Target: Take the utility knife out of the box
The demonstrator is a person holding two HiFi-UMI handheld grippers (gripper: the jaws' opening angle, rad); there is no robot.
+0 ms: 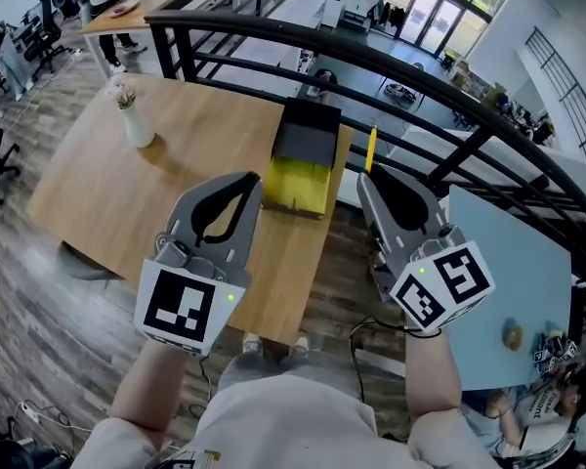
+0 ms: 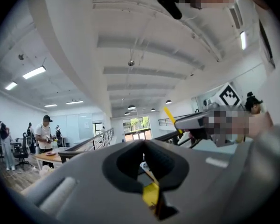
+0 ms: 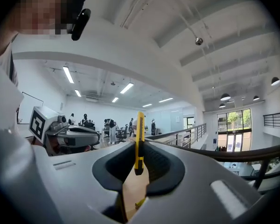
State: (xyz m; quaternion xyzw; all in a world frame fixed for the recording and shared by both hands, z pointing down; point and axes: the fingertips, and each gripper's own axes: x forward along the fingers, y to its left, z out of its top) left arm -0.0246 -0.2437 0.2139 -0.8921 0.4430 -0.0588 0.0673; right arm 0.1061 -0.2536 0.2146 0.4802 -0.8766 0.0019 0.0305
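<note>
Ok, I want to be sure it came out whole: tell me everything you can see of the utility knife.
The utility knife is a slim yellow bar, plastic by its look, with a dark strip down its narrow edge. It stands upright, edge-on, pinched between the right gripper's fingers and poking past their tips. It is held in the air, apart from the box on the table. I cannot make out a blade.

Hidden in head view behind the right gripper: utility knife body, except 1 yellow end.
</note>
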